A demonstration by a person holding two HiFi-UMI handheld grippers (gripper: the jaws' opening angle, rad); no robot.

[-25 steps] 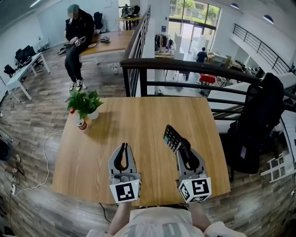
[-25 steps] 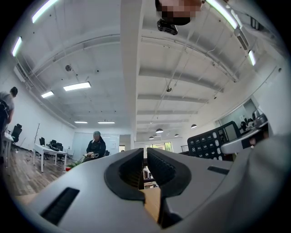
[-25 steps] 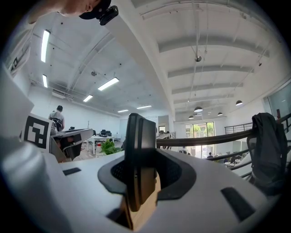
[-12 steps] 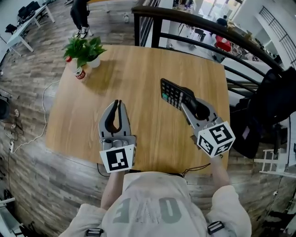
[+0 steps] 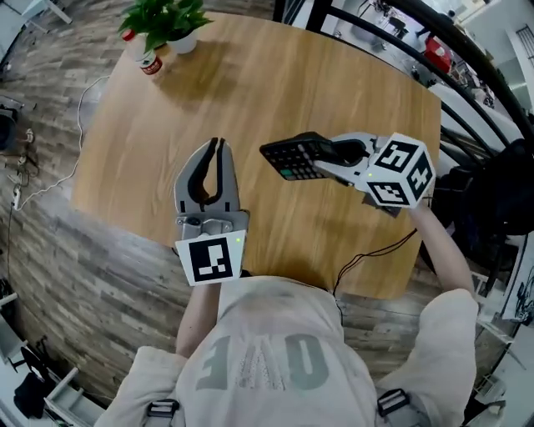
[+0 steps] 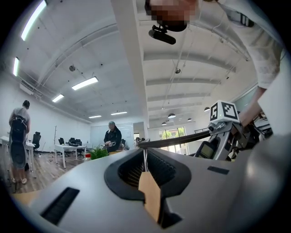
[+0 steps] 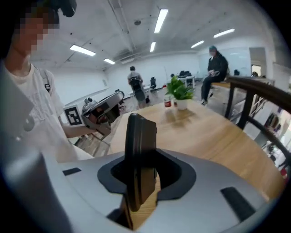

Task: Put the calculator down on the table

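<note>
A black calculator [image 5: 296,156] with a green strip hangs above the wooden table [image 5: 275,75], near its middle. My right gripper [image 5: 331,153] is shut on its right end and points left across the table. In the right gripper view the calculator [image 7: 140,154] stands edge-on between the jaws. My left gripper [image 5: 219,147] hovers to the left of the calculator, pointing away from me, shut with nothing in it. In the left gripper view its jaws [image 6: 145,152] meet at the tips, and the calculator [image 6: 208,149] shows at the right.
A potted plant [image 5: 171,18] and a small red-capped bottle [image 5: 149,63] stand at the table's far left corner. A black railing [image 5: 400,21] runs behind the table. A dark chair [image 5: 501,200] is at the right. A thin cable [image 5: 371,252] hangs off the near edge.
The right gripper has swung round from pointing away to pointing left and has dropped, with the calculator in it. The left gripper sank a little. The head view has tipped further down.
</note>
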